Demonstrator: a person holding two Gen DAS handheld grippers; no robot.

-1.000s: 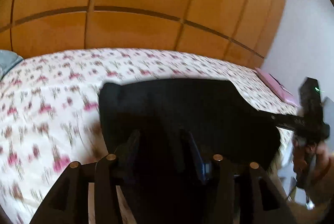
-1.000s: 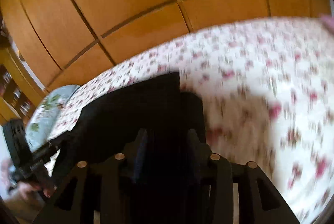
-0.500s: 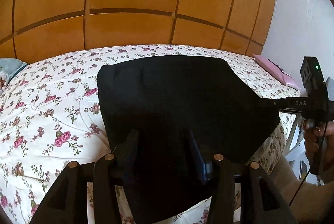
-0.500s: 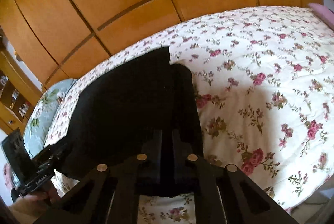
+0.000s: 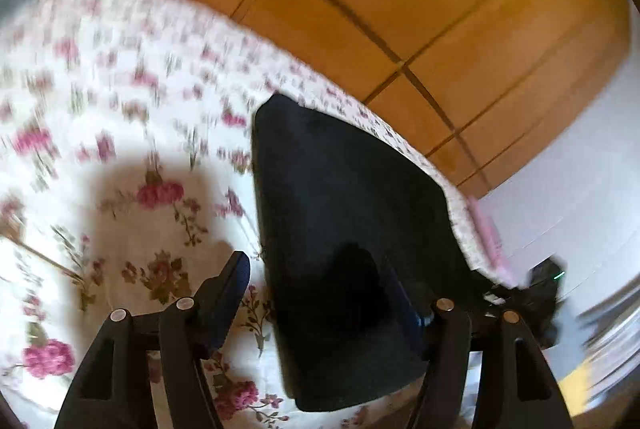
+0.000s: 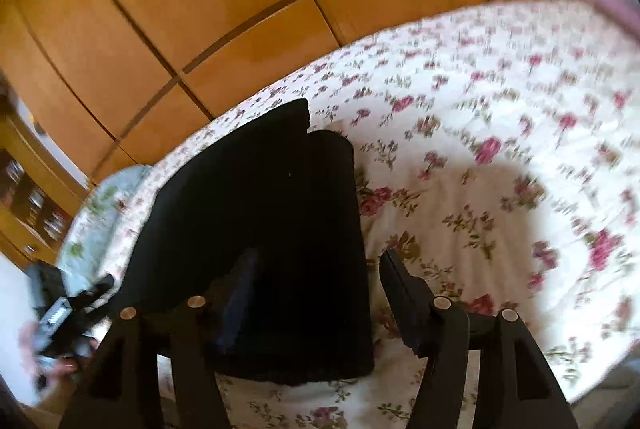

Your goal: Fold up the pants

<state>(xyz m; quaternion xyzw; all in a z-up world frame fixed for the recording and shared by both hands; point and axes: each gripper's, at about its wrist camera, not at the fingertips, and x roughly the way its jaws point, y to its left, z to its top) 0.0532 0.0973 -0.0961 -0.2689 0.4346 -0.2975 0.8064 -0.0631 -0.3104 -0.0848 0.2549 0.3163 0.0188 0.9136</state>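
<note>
No readable writing. Both grippers, left (image 5: 320, 293) & right (image 6: 320, 281), jaws apart over black pants (image 5: 340, 229) on floral bed (image 5: 120, 189); shelves (image 6: 36, 205) only in right view.

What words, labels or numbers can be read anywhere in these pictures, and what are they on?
None can be read.
The other handheld tongs device in the right wrist view has a pale patch that may be a label, too blurred to read.
In the left wrist view the other device shows only a green light.
The black pants and flowered bedspread carry no text.
</note>
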